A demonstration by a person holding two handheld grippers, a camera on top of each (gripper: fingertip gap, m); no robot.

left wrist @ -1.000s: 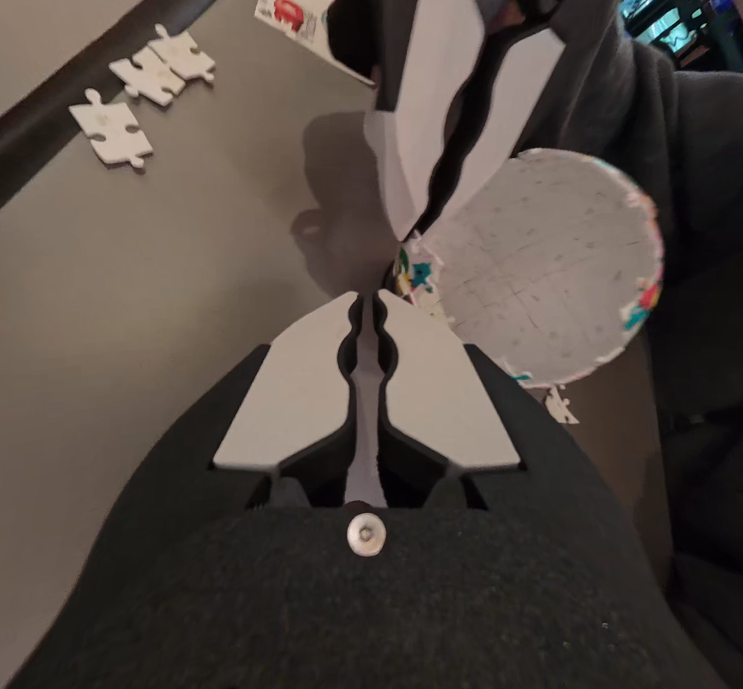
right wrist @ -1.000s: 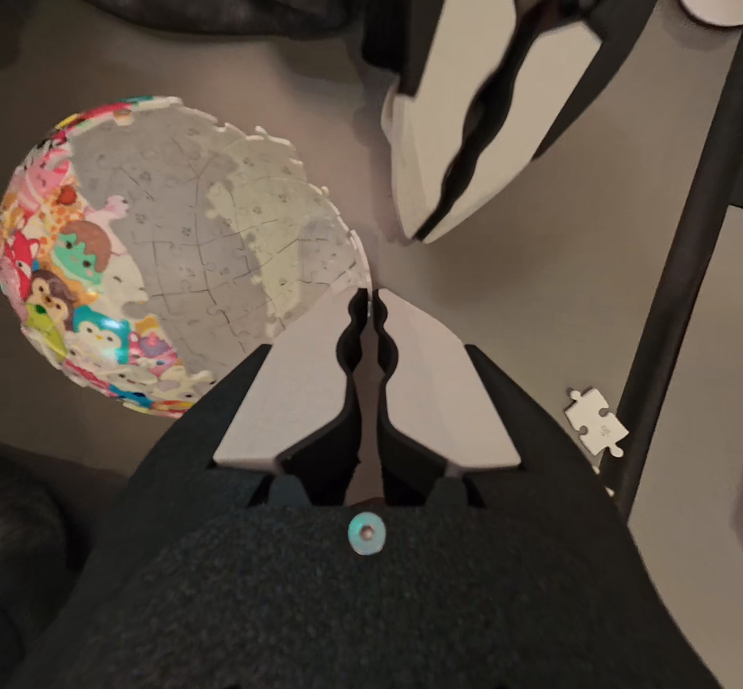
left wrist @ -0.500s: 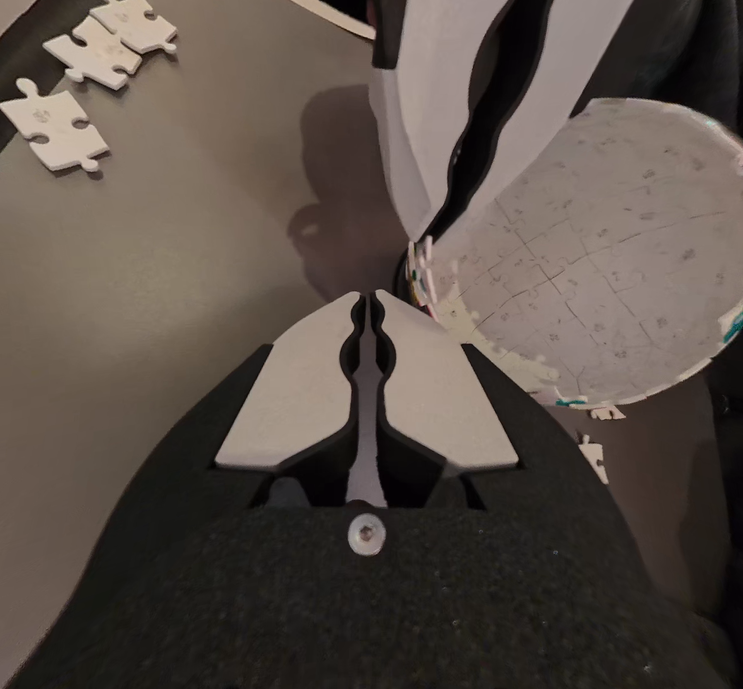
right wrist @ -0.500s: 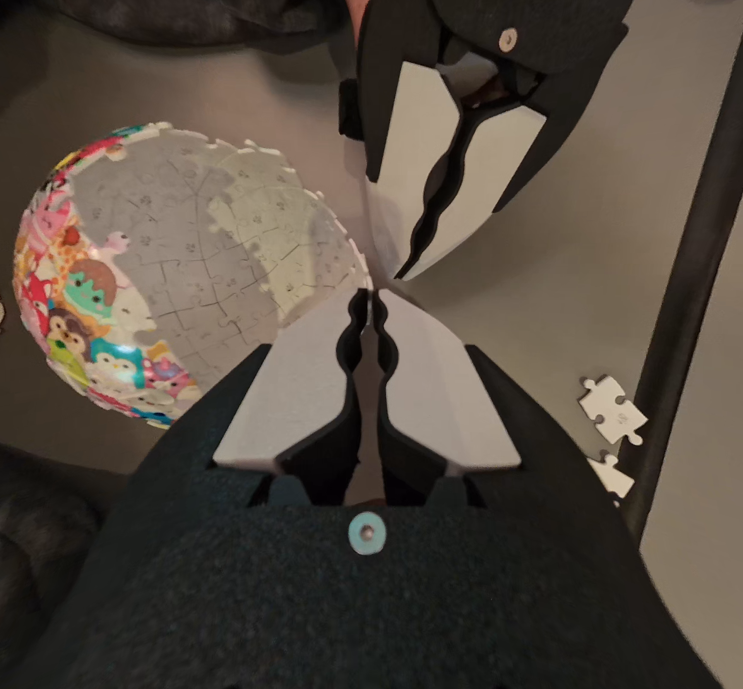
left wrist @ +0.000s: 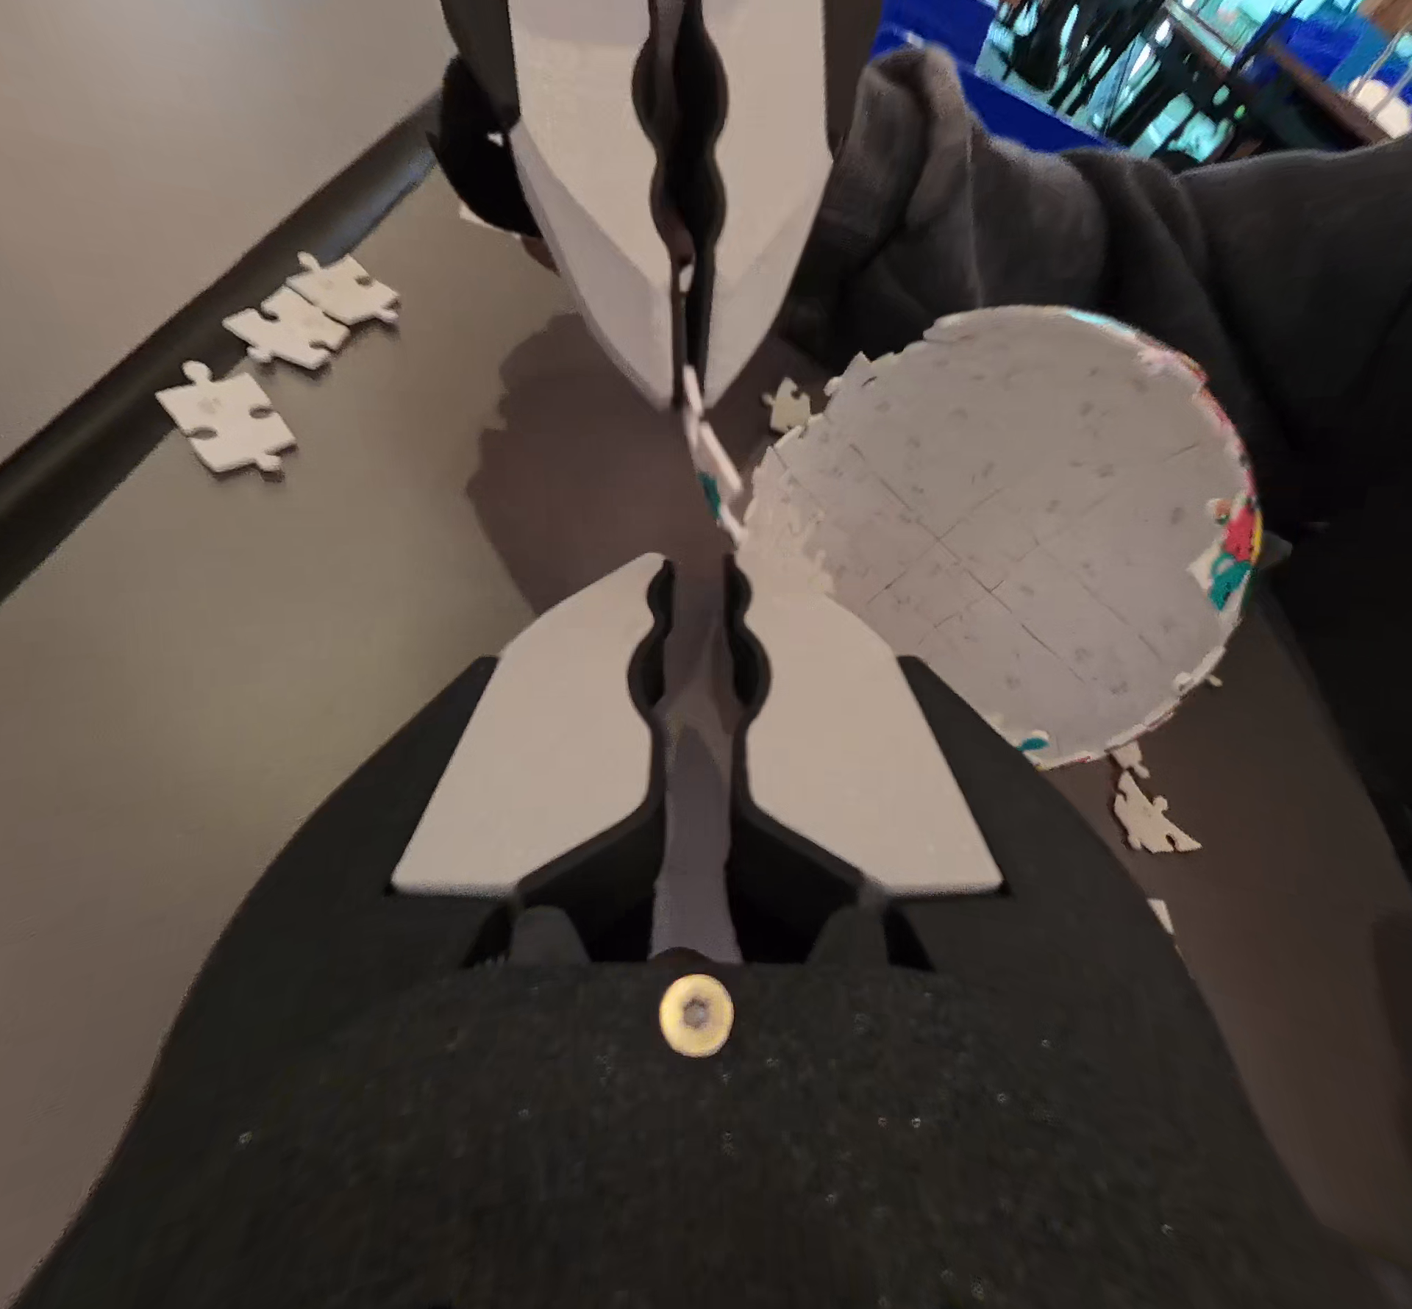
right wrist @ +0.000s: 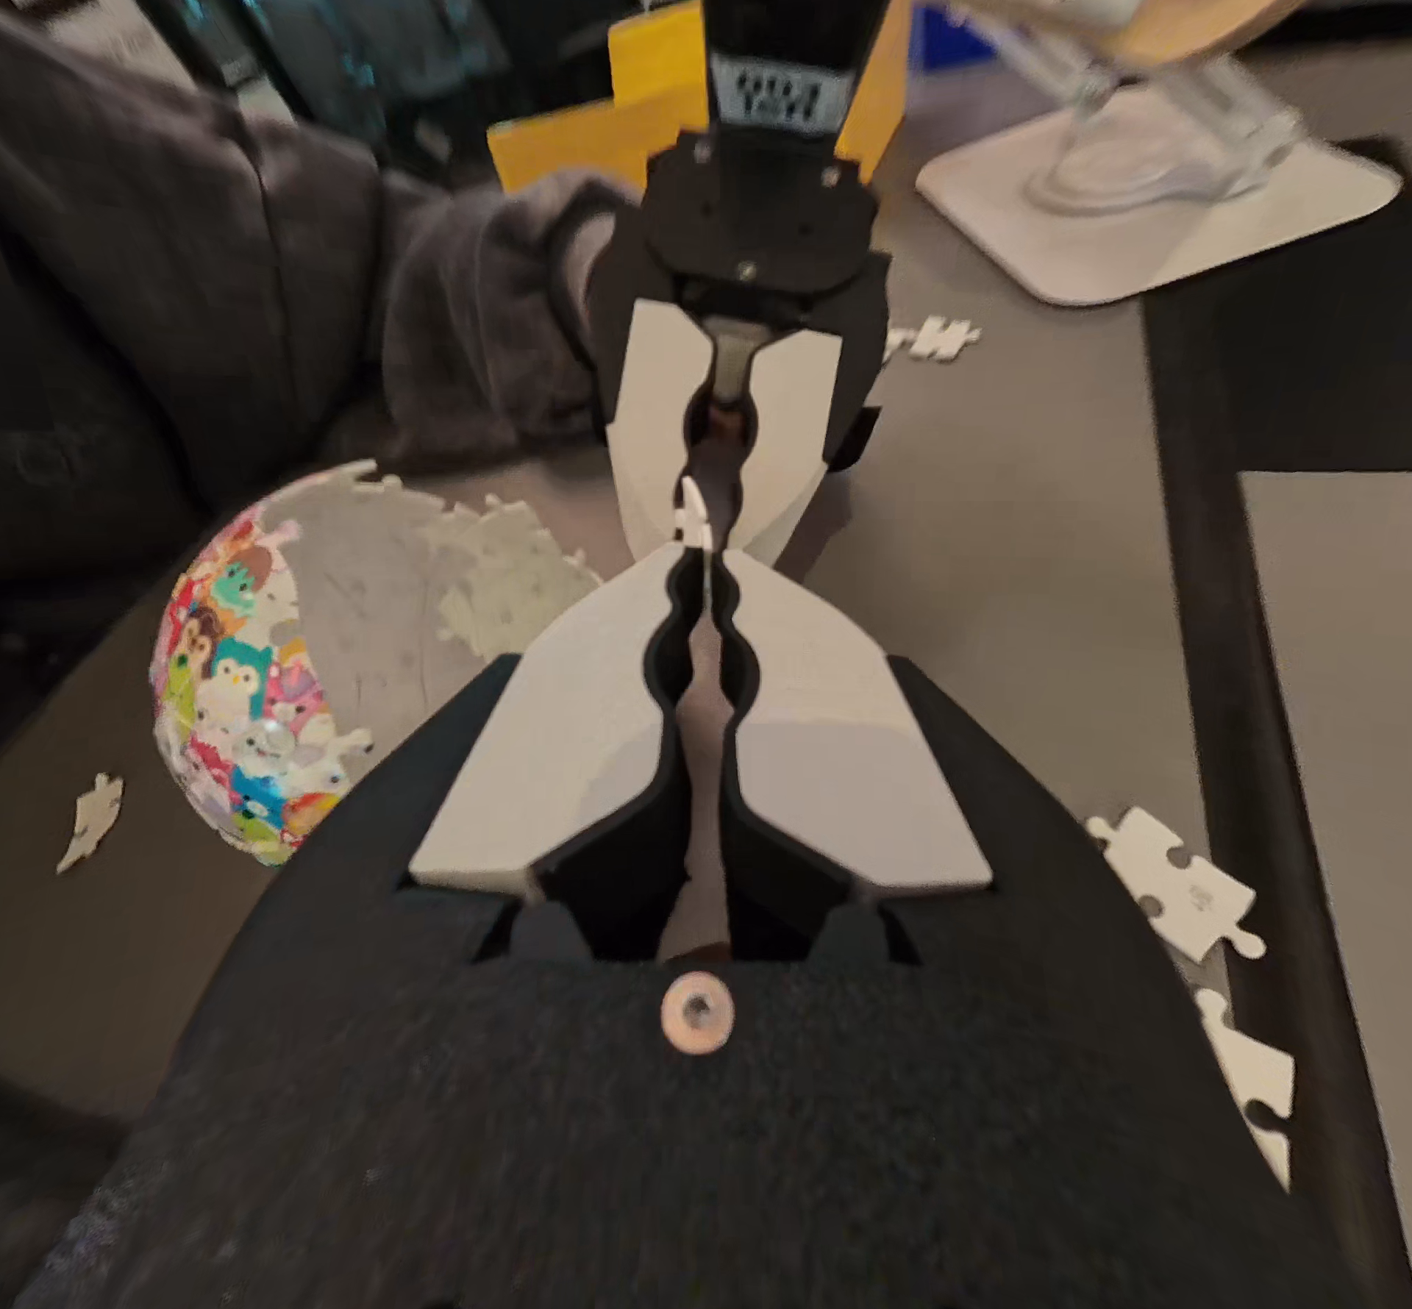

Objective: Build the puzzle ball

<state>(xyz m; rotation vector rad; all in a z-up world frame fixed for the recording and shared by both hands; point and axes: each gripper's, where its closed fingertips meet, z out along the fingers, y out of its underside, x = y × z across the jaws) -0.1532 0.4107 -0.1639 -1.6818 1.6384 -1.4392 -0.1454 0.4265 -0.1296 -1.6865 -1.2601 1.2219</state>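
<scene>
The puzzle ball [left wrist: 993, 546] is a part-built shell lying on the grey table with its pale inside showing. Its coloured cartoon outside shows in the right wrist view [right wrist: 244, 676]. My right gripper [right wrist: 707, 558] is shut on a white puzzle piece [right wrist: 694, 512] held edge-on, which sticks out of its tips. In the left wrist view this gripper [left wrist: 684, 386] points down at me, and the piece [left wrist: 707, 439] reaches close to the ball's rim. My left gripper [left wrist: 697, 569] is empty, its jaws a narrow gap apart. It faces the right gripper tip to tip, just short of the piece's end.
Loose white pieces [left wrist: 229, 424] lie by the dark strip [left wrist: 92, 462] at the table's edge, with more [left wrist: 1146, 821] beside the ball and others [right wrist: 1177, 883] at the right. A grey sleeve [right wrist: 474, 325] lies behind. A white stand base [right wrist: 1146, 218] sits at the far right. About 4 cm separates my left fingertips from my right. The white stand base [right wrist: 1146, 218] is about 35 cm from both grippers' fingertips.
Both grippers have tilted up from the ball's rim and now face each other tip to tip. The piece now shows beyond the right gripper's tips. The left jaws' gap looks slightly wider.
</scene>
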